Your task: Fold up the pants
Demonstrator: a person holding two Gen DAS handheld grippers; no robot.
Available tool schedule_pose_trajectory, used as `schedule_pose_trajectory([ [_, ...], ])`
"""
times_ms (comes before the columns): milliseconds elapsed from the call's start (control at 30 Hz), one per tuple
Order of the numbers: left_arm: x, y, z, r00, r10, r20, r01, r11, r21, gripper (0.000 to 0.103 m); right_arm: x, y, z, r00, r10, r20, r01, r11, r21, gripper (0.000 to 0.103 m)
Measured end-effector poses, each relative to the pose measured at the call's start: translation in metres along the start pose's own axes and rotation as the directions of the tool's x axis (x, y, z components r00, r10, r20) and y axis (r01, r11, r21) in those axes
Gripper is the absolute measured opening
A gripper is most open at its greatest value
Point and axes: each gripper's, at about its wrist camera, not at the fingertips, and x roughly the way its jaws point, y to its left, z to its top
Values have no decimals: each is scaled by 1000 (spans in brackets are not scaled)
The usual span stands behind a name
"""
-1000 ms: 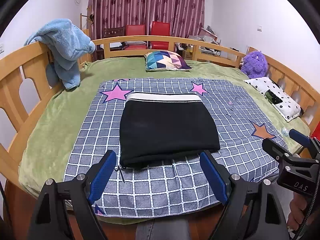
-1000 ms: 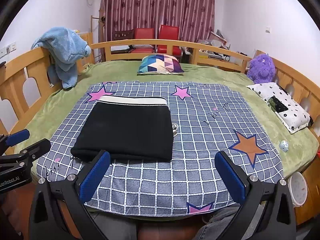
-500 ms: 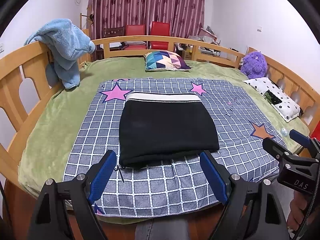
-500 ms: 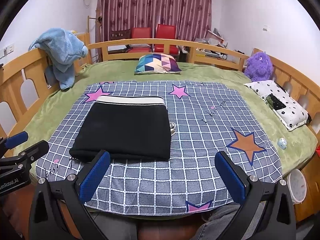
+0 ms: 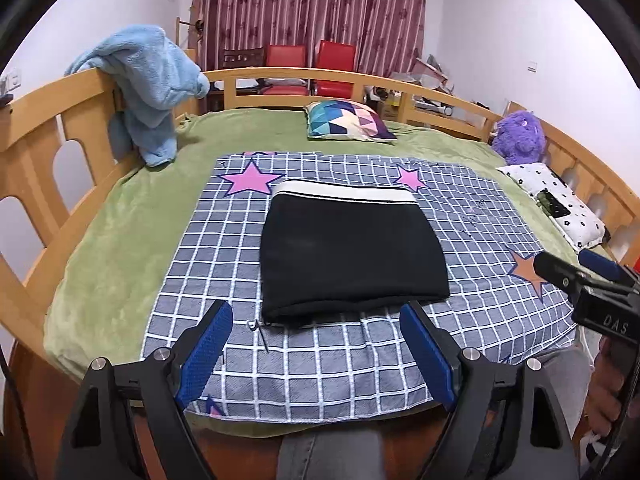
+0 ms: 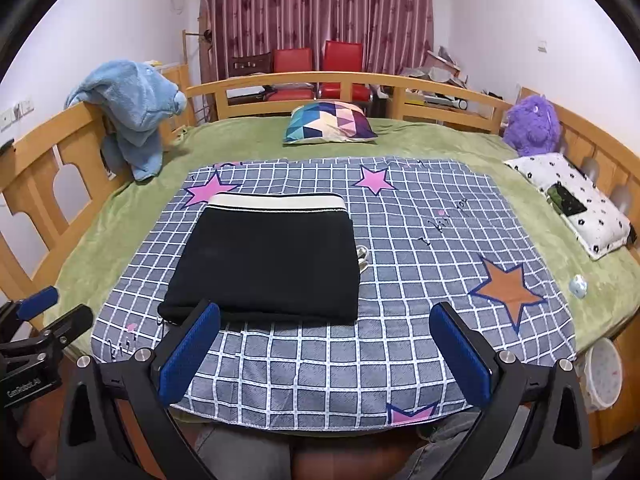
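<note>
Black pants (image 5: 348,252) (image 6: 268,264) lie folded into a flat rectangle on the checked blue cloth (image 5: 320,352) (image 6: 420,240), white waistband at the far edge. My left gripper (image 5: 316,316) hangs open just short of the pants' near edge, nothing between its blue pads. My right gripper (image 6: 324,316) is open too, over the cloth's near edge, its left pad by the pants' near corner. Each gripper shows at the side of the other's view. A thin drawstring end (image 5: 260,332) pokes out at the pants' near left corner.
The green blanket (image 5: 132,216) covers a bed with a wooden rail (image 5: 36,152). A blue fleece (image 5: 148,84) hangs on the left rail. A patterned cushion (image 6: 330,122), purple plush (image 6: 532,124), and spotted pillow (image 6: 576,200) lie at back and right. A white bin (image 6: 604,376) stands below right.
</note>
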Motion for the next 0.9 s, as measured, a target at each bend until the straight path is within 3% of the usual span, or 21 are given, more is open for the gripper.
schedule_pose_trajectory([
  [400,2,10,7,998,17,-54,-15,999,28,85,8,26,0,1000,11,-16,-12,998,-65,102],
  [733,15,-4,20,997,-45,-56,48,997,56,85,15,14,5,999,5,-37,-6,1000,-26,102],
  [900,20,-2,27,999,-29,-44,31,998,52,85,24,14,14,999,-7,-31,6,999,-54,102],
])
